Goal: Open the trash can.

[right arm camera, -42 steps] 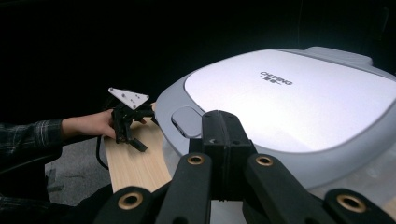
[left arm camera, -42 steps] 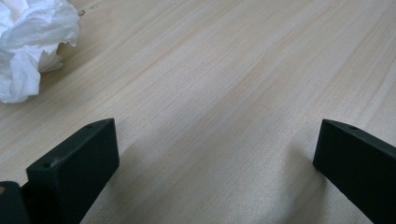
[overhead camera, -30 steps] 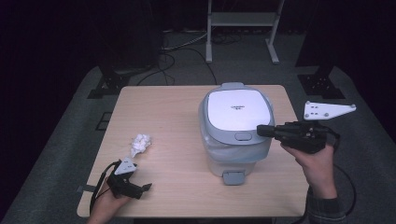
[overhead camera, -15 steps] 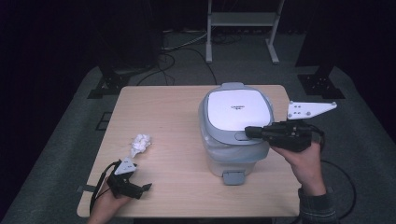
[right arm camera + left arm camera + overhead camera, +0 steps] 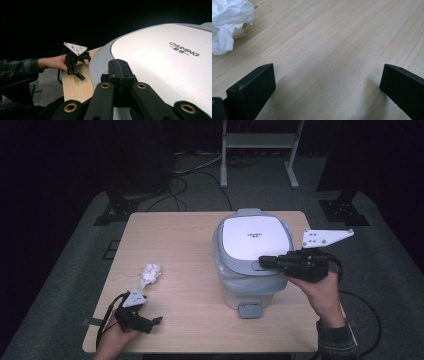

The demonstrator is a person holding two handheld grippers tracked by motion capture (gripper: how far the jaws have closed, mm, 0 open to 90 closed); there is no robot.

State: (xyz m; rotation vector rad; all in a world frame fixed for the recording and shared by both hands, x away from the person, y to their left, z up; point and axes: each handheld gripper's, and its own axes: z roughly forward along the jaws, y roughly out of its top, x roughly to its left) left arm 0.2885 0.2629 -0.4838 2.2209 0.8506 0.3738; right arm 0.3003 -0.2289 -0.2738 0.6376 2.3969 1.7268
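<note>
A grey bin (image 5: 235, 285) with a white lid (image 5: 254, 237) stands on the right half of the wooden table (image 5: 190, 240). My right gripper (image 5: 263, 262) is shut and holds nothing. Its tip is at the lid's front edge; contact cannot be told. In the right gripper view the shut jaws (image 5: 119, 68) lie low over the lid (image 5: 165, 65). A crumpled white tissue (image 5: 150, 273) lies on the left of the table. My left gripper (image 5: 156, 321) rests near the front left corner, open and empty, with the tissue (image 5: 227, 22) off to one side of its jaws.
The bin's foot pedal (image 5: 248, 310) juts out toward the table's front edge. A metal stand (image 5: 257, 140) and cables (image 5: 192, 167) are on the floor behind the table. Bare tabletop lies between the tissue and the bin.
My right gripper has moved left from beside the bin to the front edge of its lid. The left gripper and the tissue have stayed put.
</note>
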